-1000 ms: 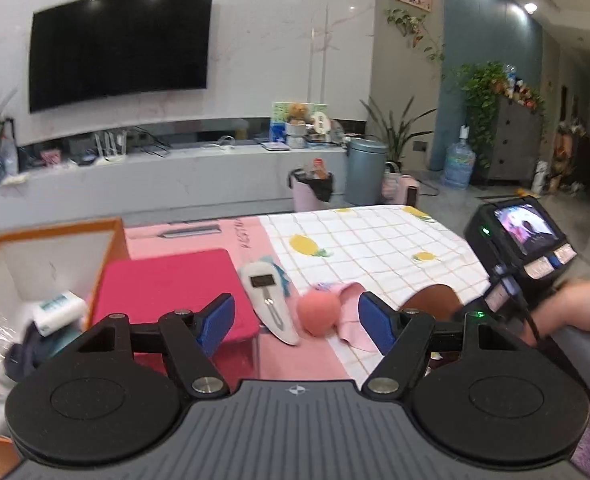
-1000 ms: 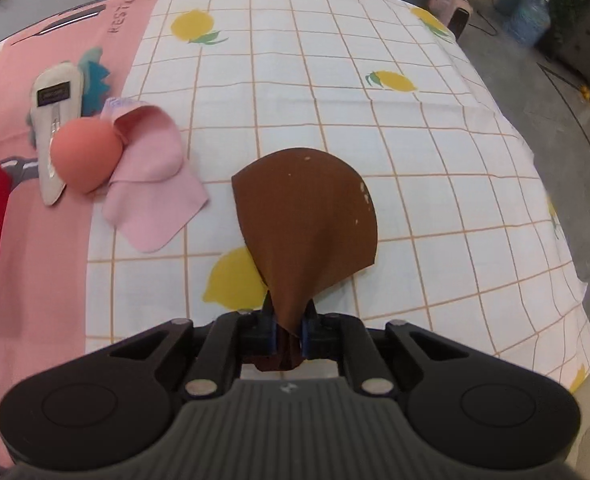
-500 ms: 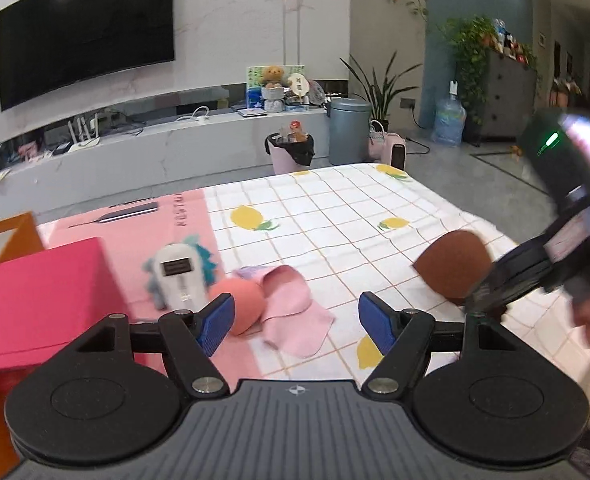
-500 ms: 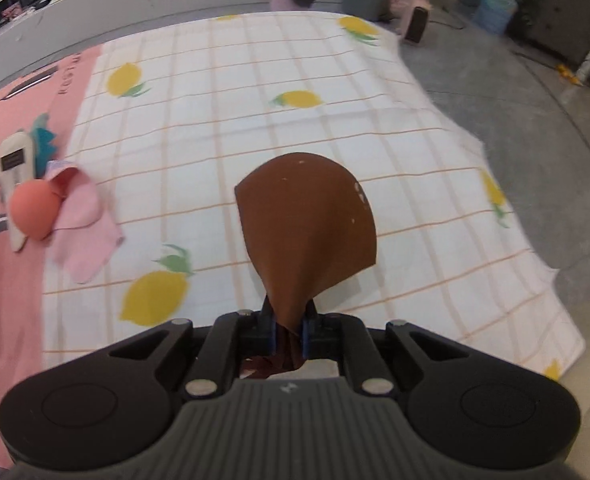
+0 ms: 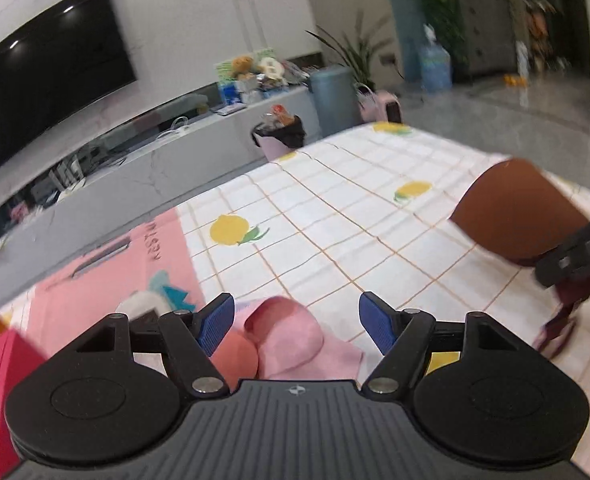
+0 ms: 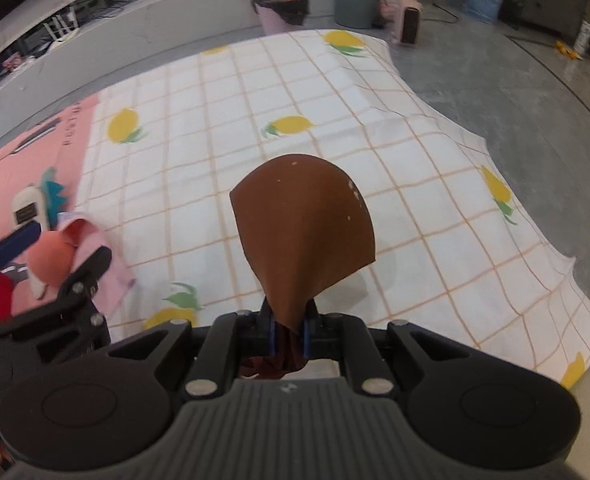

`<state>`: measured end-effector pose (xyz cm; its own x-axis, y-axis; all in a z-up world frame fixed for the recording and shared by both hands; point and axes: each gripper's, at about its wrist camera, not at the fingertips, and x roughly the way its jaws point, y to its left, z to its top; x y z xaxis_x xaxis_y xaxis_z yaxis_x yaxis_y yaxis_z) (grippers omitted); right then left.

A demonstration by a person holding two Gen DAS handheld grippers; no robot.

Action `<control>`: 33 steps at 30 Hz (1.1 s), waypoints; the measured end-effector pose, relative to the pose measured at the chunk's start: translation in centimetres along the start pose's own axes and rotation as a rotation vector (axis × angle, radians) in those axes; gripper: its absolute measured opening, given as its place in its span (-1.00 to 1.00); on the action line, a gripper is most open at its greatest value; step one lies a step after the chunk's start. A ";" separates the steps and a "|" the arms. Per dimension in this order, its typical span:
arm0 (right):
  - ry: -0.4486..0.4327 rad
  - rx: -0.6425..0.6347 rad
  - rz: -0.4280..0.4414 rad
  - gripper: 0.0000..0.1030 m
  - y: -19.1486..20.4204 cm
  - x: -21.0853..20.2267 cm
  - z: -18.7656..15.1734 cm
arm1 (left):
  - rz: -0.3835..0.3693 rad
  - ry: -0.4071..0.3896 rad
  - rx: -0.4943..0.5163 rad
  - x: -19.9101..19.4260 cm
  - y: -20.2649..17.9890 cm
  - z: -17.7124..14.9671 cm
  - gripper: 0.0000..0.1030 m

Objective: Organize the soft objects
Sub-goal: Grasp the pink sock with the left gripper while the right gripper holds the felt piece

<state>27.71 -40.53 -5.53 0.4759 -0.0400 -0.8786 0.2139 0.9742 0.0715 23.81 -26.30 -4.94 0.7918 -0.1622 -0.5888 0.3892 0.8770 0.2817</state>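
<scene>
Left wrist view: my left gripper (image 5: 297,322) tilts down over the lemon-print checked tablecloth (image 5: 335,216), jaws spread wide with nothing between the pads. Just beyond them, low in the centre, lie a crumpled pale pink cloth (image 5: 291,338) and a round salmon-pink sponge ball (image 5: 235,354), touching. At right, the brown rounded fabric piece (image 5: 515,216) hangs from my other tool.

Right wrist view: my right gripper (image 6: 288,330) points steeply down, jaws pressed together on the brown fabric's lower edge; the piece stands up mid-frame, clear of the cloth-covered table.
</scene>
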 end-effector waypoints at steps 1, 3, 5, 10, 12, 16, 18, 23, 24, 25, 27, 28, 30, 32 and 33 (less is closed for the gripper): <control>0.005 0.006 -0.009 -0.81 -0.2 0.2 0.0 | 0.006 0.008 0.031 0.5 -0.2 0.1 0.63; -0.002 0.024 -0.017 -0.80 -0.8 0.2 -0.1 | 0.025 0.042 0.069 1.7 -0.5 0.2 0.63; -0.018 0.052 0.012 -0.80 -1.6 0.1 -0.1 | 0.028 0.077 0.083 2.9 -0.4 0.4 0.63; 0.002 0.069 0.067 -0.80 -1.7 0.9 0.2 | 0.017 0.168 0.020 5.4 1.2 0.5 0.62; 0.008 0.052 0.054 -0.80 -1.3 1.1 0.2 | 0.000 0.180 -0.033 5.8 1.9 0.3 0.61; 0.006 0.060 0.065 -0.80 -1.5 1.2 0.3 | 0.010 0.170 -0.041 5.7 2.0 0.2 0.58; -0.004 0.081 0.068 -0.80 -1.8 1.1 0.4 | 0.020 0.156 -0.035 5.3 1.6 0.1 0.41; 0.002 0.066 0.056 -0.80 -1.5 1.2 0.3 | 0.097 0.133 0.092 5.0 -0.2 0.0 -0.69; 0.004 0.056 0.055 -0.80 -1.3 1.3 0.3 | 0.104 0.132 0.114 5.1 -0.4 0.0 -0.89; 0.004 0.049 0.053 -0.80 -1.2 1.3 0.3 | 0.102 0.131 0.123 5.0 -0.5 0.2 -0.96; 0.004 0.042 0.058 -0.80 -1.1 1.3 0.3 | 0.074 0.131 0.106 4.7 0.0 0.6 -0.97; 0.004 0.042 0.063 -0.80 -1.1 1.3 0.3 | 0.066 0.121 0.086 4.3 0.3 0.9 -0.98; 0.008 0.041 0.069 -0.80 -1.1 1.4 0.3 | 0.070 0.084 0.049 3.2 0.7 1.6 -0.98; 0.013 0.040 0.064 -0.80 -1.1 1.5 0.2 | 0.057 0.047 0.006 1.5 1.3 2.6 -0.98; 0.014 0.040 0.059 -0.80 -1.2 1.5 0.3 | 0.042 0.030 -0.024 0.7 1.7 3.2 -0.98</control>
<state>28.40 -41.81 -6.84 0.4767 0.0202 -0.8789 0.2205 0.9650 0.1418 26.51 -26.34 -2.45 0.7925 -0.1116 -0.5995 0.3442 0.8934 0.2888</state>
